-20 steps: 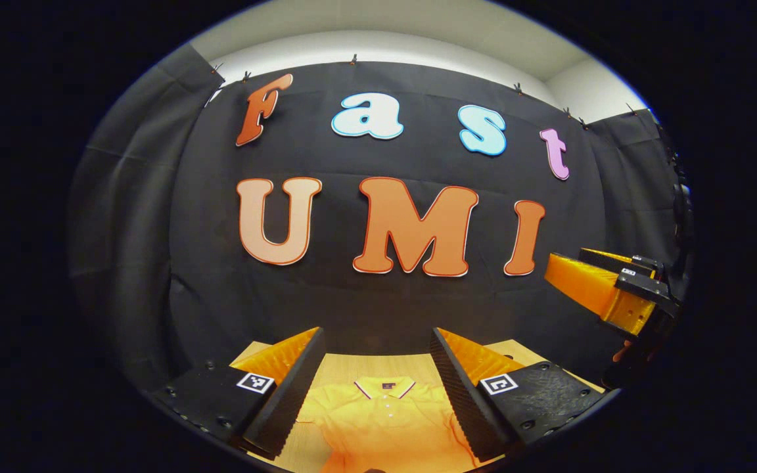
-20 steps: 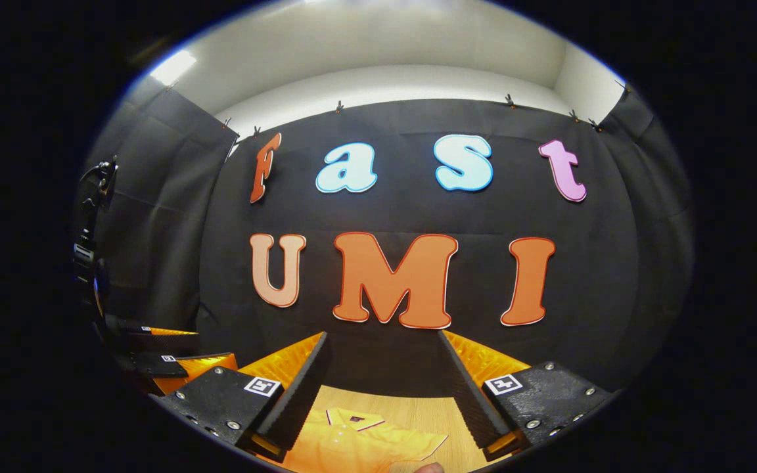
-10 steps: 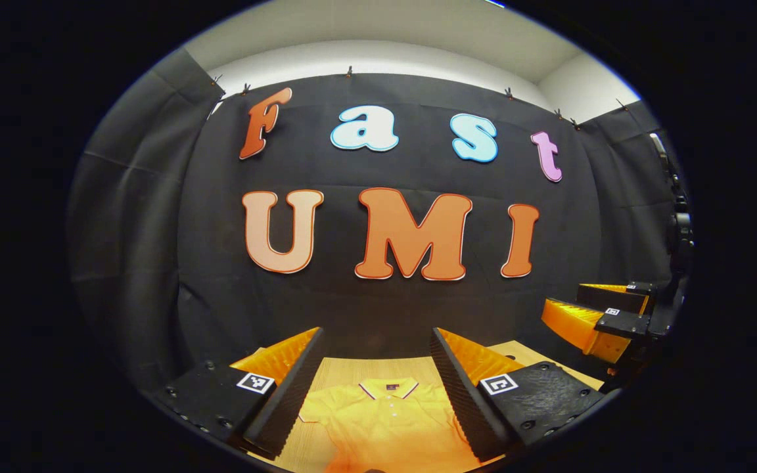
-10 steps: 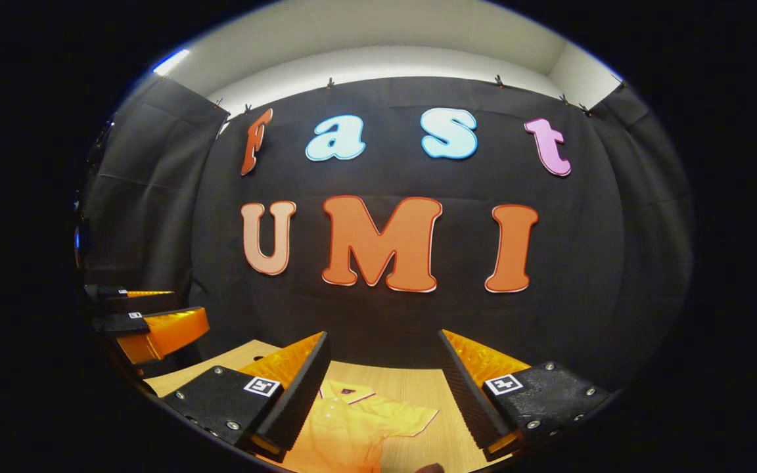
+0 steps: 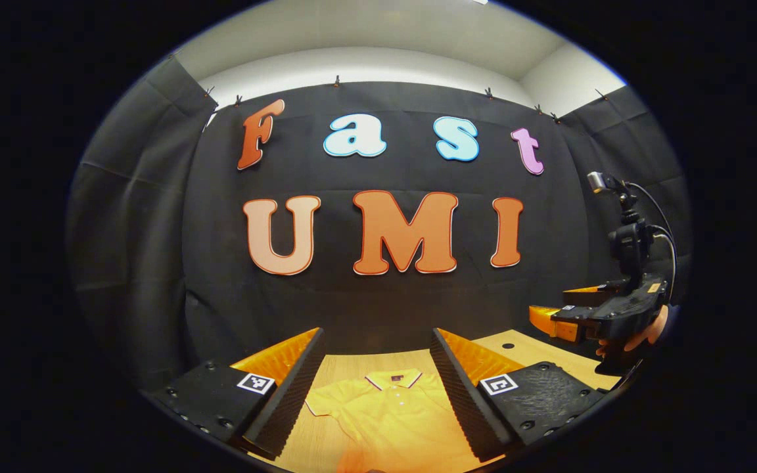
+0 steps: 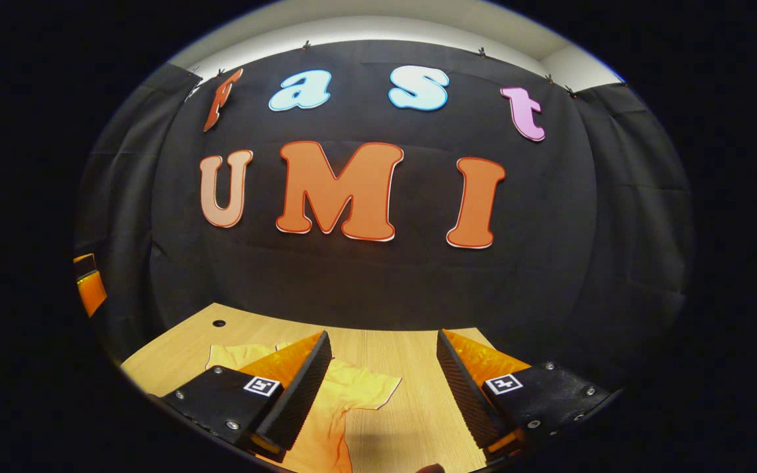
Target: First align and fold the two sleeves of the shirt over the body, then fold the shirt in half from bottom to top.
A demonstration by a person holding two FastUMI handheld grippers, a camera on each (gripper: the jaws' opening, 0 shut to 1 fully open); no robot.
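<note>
I can make out no word or number on anything on my table. The small dark tag (image 5: 397,378) inside the collar of the orange polo shirt (image 5: 385,417) is too small to read. The square black-and-white markers (image 5: 255,383) on the left gripper (image 5: 376,332) and the right gripper (image 6: 383,334) carry block patterns, not letters.

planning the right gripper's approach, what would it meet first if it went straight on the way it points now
Probably the black cloth wall. The right gripper, open, points level over the table; the shirt sleeve lies lower, though depth is unclear.
</note>
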